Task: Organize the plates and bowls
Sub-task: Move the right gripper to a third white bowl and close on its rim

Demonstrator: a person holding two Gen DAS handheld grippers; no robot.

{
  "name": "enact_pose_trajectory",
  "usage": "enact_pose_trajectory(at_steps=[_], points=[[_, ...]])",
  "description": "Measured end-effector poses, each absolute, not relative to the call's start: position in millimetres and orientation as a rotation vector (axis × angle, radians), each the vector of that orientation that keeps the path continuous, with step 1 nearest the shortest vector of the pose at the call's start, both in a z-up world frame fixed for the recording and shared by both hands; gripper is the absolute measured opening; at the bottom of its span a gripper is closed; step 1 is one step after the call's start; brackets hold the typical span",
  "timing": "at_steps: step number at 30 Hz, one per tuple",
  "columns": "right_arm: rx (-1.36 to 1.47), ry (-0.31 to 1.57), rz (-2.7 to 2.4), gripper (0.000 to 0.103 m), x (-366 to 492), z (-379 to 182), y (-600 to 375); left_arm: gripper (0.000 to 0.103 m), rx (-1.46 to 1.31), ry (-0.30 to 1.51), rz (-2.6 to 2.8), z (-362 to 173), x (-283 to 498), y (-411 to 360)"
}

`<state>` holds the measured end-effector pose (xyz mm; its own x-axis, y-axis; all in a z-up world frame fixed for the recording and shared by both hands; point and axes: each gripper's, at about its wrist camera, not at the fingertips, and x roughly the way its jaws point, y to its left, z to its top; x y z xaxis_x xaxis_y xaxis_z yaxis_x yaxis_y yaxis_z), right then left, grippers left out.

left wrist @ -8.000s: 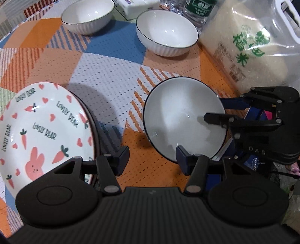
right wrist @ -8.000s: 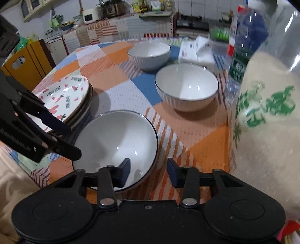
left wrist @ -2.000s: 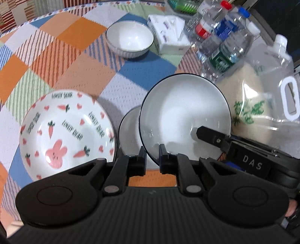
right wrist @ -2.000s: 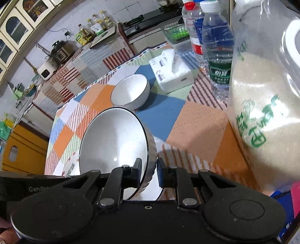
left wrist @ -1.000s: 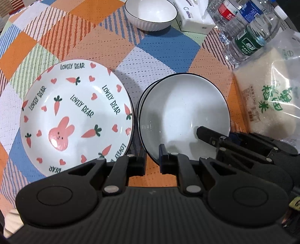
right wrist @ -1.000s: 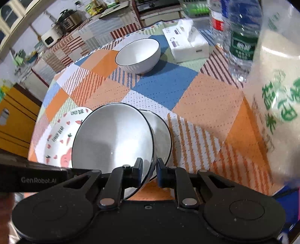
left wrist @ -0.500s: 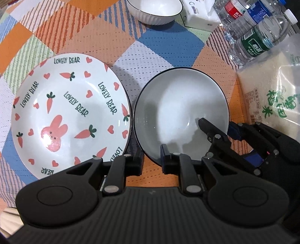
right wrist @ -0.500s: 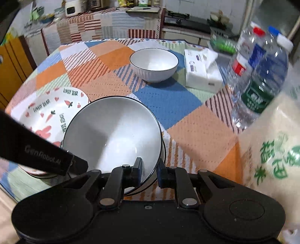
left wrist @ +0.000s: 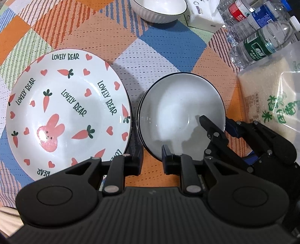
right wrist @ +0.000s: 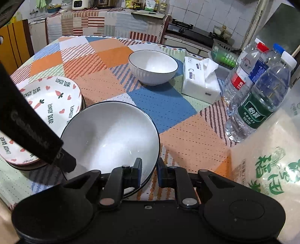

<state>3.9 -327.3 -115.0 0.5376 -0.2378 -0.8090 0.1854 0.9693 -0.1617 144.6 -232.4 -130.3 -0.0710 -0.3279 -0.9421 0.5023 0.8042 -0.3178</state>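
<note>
Fingers of the left gripper [left wrist: 151, 161] have just been easing open around the top bowl [left wrist: 180, 112] — the right gripper [right wrist: 150, 172] pinches its rim. It sits nested beside the plates [left wrist: 65, 112]; the far bowl [left wrist: 159, 9] remains.

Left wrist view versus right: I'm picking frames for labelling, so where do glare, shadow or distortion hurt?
Left wrist view: sharp; the right gripper casts a shadow inside the top bowl; a soft sheen on the rabbit plate. Right wrist view: fisheye bends the table edge; the rice bag glares; the left gripper looms blurred.
</note>
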Motion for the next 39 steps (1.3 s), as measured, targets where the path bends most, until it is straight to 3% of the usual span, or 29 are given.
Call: enact_pose_trajectory(at_steps=[11,26,33,37,39], points=[[0.123,0.902,-0.136,0.022,-18,-70,-353,0.019,0.224,1.359,-0.751,-86,146,-218],[0.014,0.819,0.014,0.032,-5,-24,-369,0.024,0.254,1.203,-0.684,-46,168,-200],[-0.029,0.770,0.061,0.047,25,-5,-381,0.038,0.255,1.106,-0.687,-35,190,-211],[-0.013,0.708,0.062,0.064,43,-7,-387,0.046,0.224,1.046,-0.671,-42,202,-221],[0.013,0.690,0.065,0.064,53,-13,-391,0.048,0.184,1.051,-0.672,-51,212,-224]])
